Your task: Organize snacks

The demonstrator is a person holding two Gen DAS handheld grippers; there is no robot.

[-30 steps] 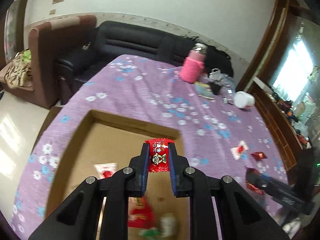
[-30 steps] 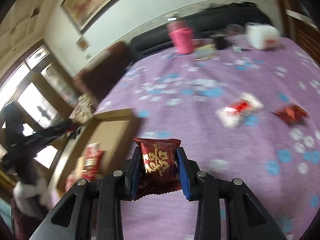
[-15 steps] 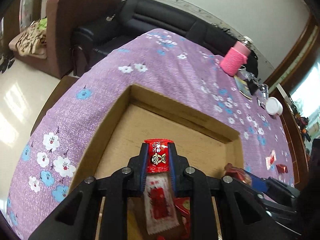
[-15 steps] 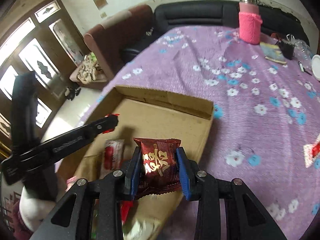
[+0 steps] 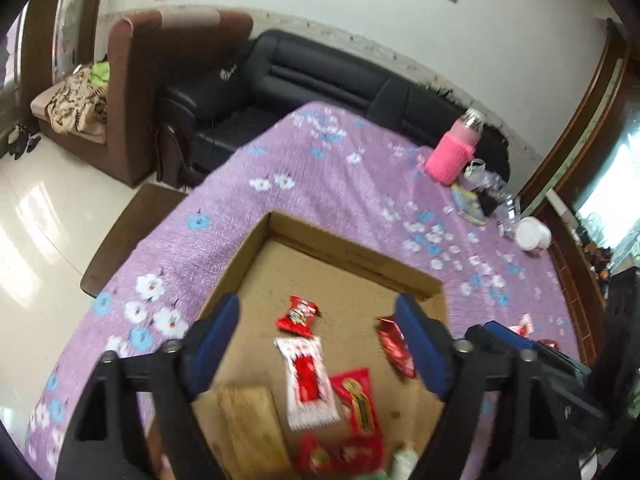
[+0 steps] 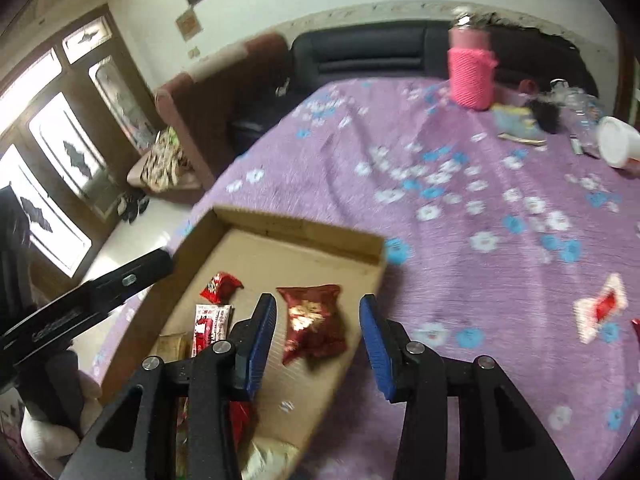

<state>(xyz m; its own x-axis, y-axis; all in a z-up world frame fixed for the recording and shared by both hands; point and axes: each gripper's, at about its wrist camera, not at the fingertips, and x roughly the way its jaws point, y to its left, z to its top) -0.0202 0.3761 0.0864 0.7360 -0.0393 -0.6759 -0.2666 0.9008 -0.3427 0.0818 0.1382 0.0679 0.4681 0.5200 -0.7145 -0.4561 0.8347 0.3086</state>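
Note:
A shallow cardboard box (image 5: 352, 246) (image 6: 296, 230) lies on the purple flowered cloth. My left gripper (image 5: 318, 336) is open and empty above it. A small red candy (image 5: 297, 316) (image 6: 220, 285) lies in the box. My right gripper (image 6: 318, 334) is open and empty over the box's right part. A dark red snack packet (image 6: 314, 322) (image 5: 394, 346) lies in the box between its fingers. A white and red packet (image 5: 308, 380) (image 6: 210, 326) and other red snacks (image 5: 358, 404) lie nearer me. A white and red packet (image 6: 600, 308) lies on the cloth at right.
A pink bottle (image 5: 456, 152) (image 6: 472, 72), a white cup (image 5: 532, 234) (image 6: 618, 146) and small clutter (image 6: 520, 126) stand at the table's far side. A black sofa (image 5: 320, 80) and a brown armchair (image 5: 132, 92) are behind. The table edge (image 5: 132, 248) drops to the floor at left.
Both grippers have opened. The small red candy dropped from the left one and the dark red packet from the right one, both into the box.

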